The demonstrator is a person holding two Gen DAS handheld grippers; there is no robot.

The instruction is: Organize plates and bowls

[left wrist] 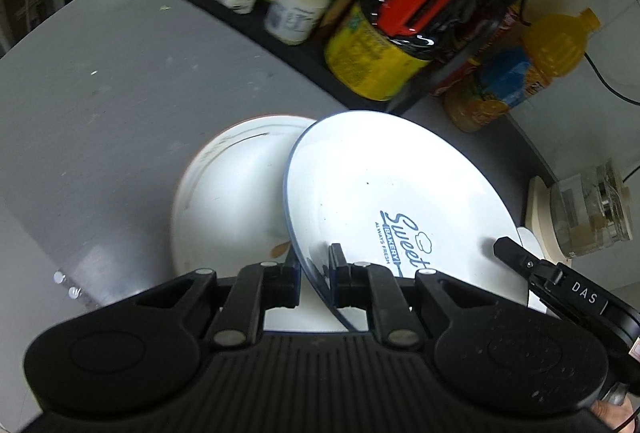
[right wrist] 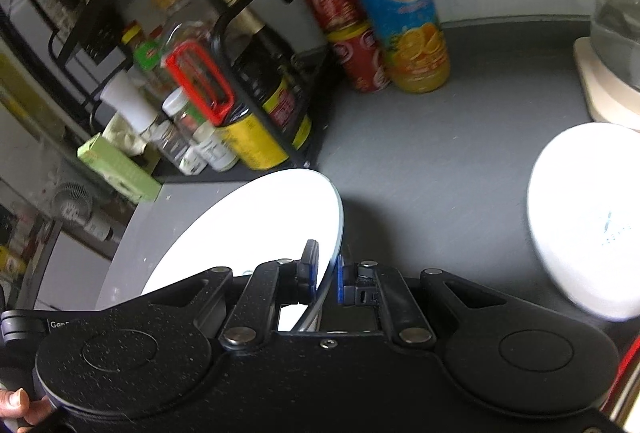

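The left gripper, matte black plastic with ribbed housing and hinged linkages, pinches the near rim of a round, glossy white plate with a thin blue edge and a blue "Sweet Bakery" print. One finger sits on each face of the rim, and the plate tilts up off the counter. Beneath and to its left lies a second round white dish with an orange-brown rim, flat on the smooth, lightly scuffed grey countertop; the tilted plate overlaps its right side.

In the right wrist view, the right gripper, also speckled black with blue pads, straddles the thin edge of the same tilted plate, its fingers closed in on the rim; whether both pads press the glaze cannot be told. To the right, well apart, rests a white, rounded dish on the counter, blurred.

Behind stands a black metal wire rack crowded with jars and bottles, including a dark bottle with a yellow label and red handle. Beside the rack stand a translucent orange juice bottle and stacked red cans.
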